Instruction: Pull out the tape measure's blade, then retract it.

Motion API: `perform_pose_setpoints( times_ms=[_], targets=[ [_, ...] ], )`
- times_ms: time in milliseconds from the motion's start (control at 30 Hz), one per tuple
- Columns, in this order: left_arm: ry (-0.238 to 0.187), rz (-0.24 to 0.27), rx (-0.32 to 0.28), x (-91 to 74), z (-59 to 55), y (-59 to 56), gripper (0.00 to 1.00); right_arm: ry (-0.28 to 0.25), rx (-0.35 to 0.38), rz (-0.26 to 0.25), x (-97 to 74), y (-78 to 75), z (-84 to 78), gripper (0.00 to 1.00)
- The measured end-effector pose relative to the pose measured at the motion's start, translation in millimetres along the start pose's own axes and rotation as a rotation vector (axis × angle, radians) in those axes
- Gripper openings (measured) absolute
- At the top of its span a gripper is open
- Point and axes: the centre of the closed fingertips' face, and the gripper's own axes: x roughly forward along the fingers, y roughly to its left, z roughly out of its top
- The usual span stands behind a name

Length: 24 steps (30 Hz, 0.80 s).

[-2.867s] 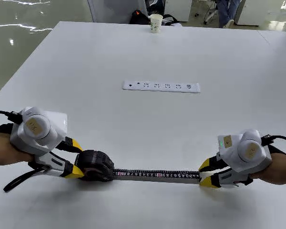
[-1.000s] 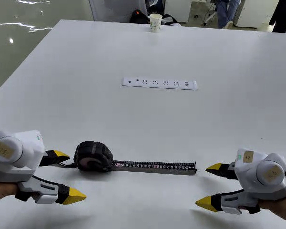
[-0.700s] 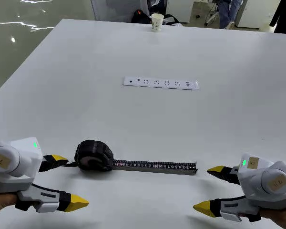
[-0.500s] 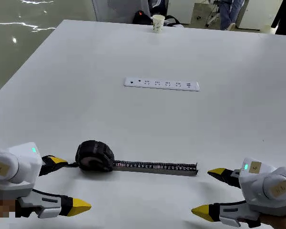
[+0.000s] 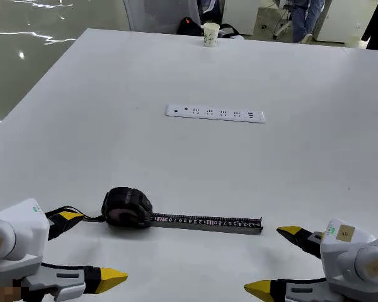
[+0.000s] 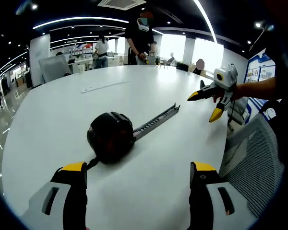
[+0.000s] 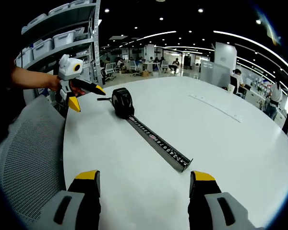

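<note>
A black tape measure (image 5: 126,207) (image 6: 111,135) (image 7: 123,102) lies on the white table (image 5: 195,163), its blade (image 5: 206,222) (image 6: 156,118) (image 7: 158,142) pulled out to the right and resting flat. My left gripper (image 5: 91,246) (image 6: 140,171) is open just left of the case, touching nothing. My right gripper (image 5: 275,260) (image 7: 144,179) is open a short way right of the blade's tip (image 5: 260,223), holding nothing.
A white power strip (image 5: 215,114) lies mid-table. A paper cup (image 5: 210,34) stands at the far edge. People and chairs are beyond the table. A grey mesh chair back (image 7: 24,143) sits by the near edge.
Both grippers have let go of the tape measure, opened, and drawn back toward me. The blade stays extended on the table.
</note>
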Motion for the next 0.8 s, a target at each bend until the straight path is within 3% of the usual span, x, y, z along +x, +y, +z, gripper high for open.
perform_pose_setpoints(
  times_ms=[200, 533, 800],
  targets=[
    [-0.031, 0.027, -0.028, -1.6, 3.6, -5.3, 0.89, -0.029, 0.041, -0.037, -3.4, 3.6, 4.3, 0.82],
    [-0.049, 0.077, -0.063, -7.3, 6.5, -7.0, 0.95, -0.077, 0.123, -0.098, -11.7, 7.6, 11.6, 0.94],
    [-0.056, 0.107, -0.071, -9.2, 8.1, -11.2, 0.98, -0.094, 0.143, -0.124, -14.2, 15.0, 15.5, 0.99]
  ],
)
